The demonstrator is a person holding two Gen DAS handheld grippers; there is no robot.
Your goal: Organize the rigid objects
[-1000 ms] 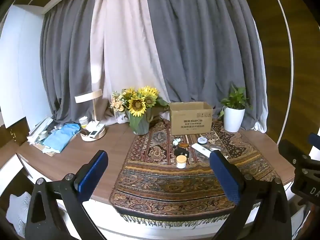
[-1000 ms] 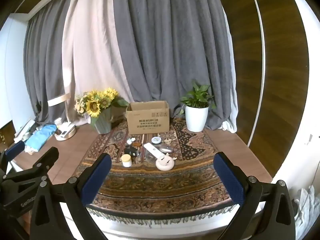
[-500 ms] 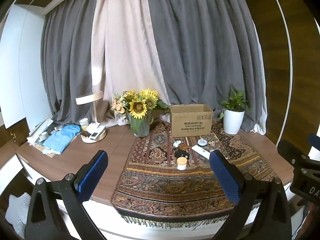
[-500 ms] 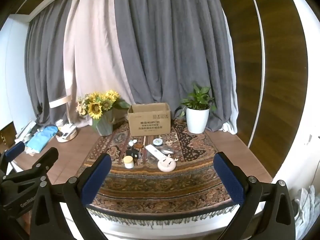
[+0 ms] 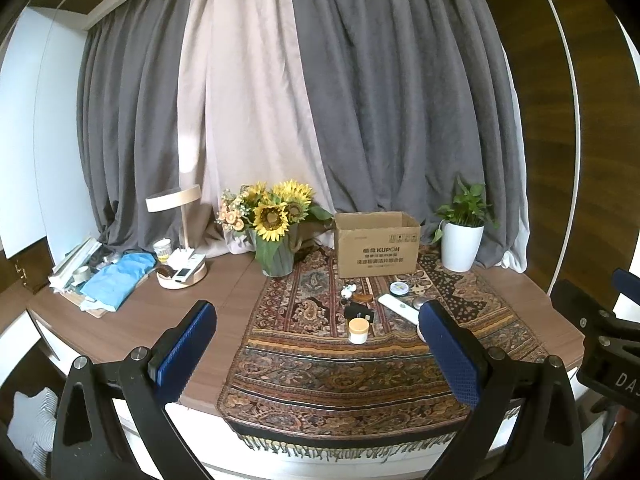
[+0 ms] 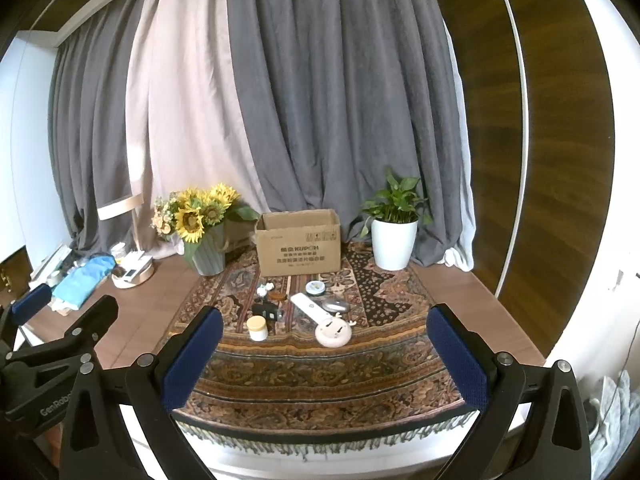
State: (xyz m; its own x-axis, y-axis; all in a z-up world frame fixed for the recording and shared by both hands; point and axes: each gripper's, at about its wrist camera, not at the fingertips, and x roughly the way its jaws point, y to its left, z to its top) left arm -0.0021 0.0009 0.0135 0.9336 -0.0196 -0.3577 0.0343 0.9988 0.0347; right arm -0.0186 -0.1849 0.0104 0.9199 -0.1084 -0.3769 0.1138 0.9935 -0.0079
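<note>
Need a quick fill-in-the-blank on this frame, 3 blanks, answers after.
1. The cardboard box stands between the sunflower vase and the white ____ pot.
2. The small jar has a ____-coloured lid.
3. Both the left gripper and the right gripper are ____, holding nothing.

Answers: plant; tan; open

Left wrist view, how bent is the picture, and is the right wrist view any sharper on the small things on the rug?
Left wrist view: strong fisheye, the white rail bows and the corners go black. Right wrist view: same bending, soft daylight, no glare; the white remote and cream jar read clearly, tinier items stay mushy.
</note>
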